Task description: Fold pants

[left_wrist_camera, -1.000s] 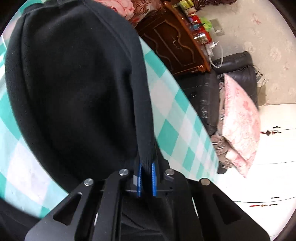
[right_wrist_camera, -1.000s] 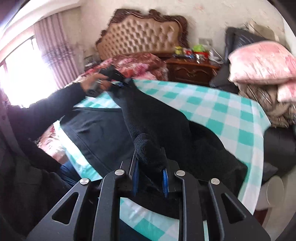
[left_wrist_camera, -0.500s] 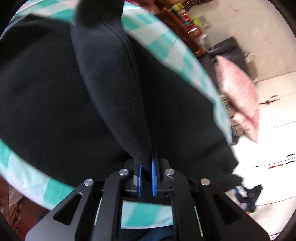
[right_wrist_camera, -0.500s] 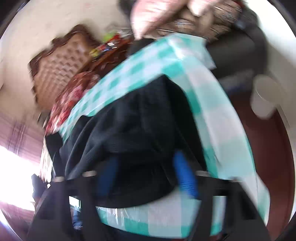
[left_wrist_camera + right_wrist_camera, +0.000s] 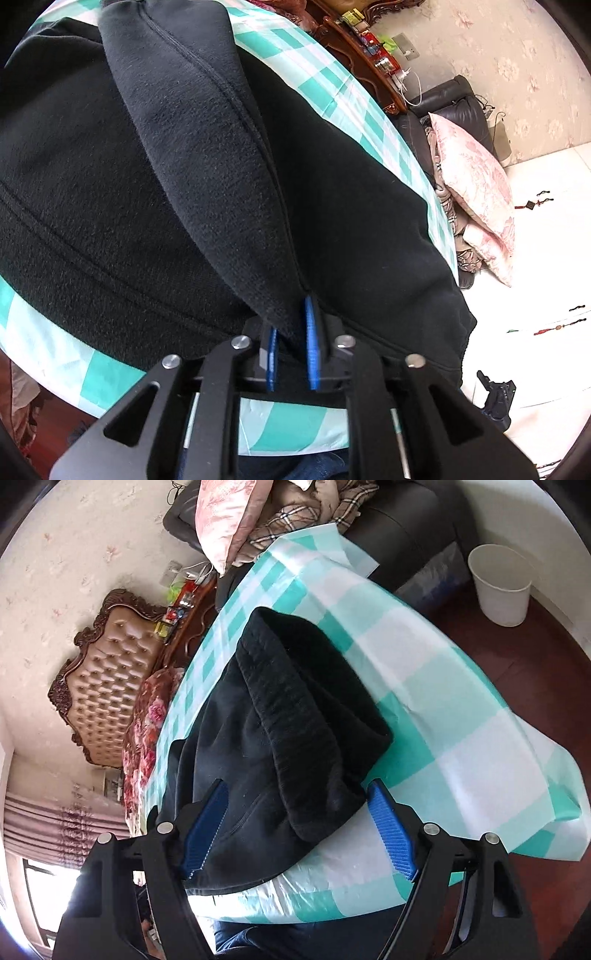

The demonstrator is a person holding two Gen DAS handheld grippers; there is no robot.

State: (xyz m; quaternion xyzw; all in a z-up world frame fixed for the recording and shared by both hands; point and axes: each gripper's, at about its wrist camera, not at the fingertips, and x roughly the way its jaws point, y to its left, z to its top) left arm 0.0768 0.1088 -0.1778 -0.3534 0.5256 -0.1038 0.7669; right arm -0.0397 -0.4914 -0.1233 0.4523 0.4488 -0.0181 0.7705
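Black fleece pants [image 5: 229, 192] lie bunched on a table covered by a teal-and-white checked tablecloth [image 5: 321, 92], near its front edge; one thick fold rises from the heap toward the left-wrist camera, a seam running along it. In the right-wrist view the pants [image 5: 295, 731] show a ribbed, doubled-over end lying uppermost and reaching the table's near edge.

Left gripper [image 5: 291, 354]: blue pads [image 5: 311, 350] drawn close together, pinching the narrow end of the raised fold between them.

Right gripper [image 5: 295, 830]: blue pads [image 5: 391, 834] spread wide, one on either side of the folded end; no cloth is clamped between them. Whether the pads touch the fabric cannot be told.

Surroundings: a pink floral pillow [image 5: 476, 192] on a dark leather sofa [image 5: 454, 99] beyond the table; a carved wooden nightstand [image 5: 354, 48] bearing small items; a tufted headboard [image 5: 110, 686] with a rose-patterned bedspread [image 5: 147, 731]; a white wastebasket [image 5: 502, 583] on the dark wood floor [image 5: 524, 650].
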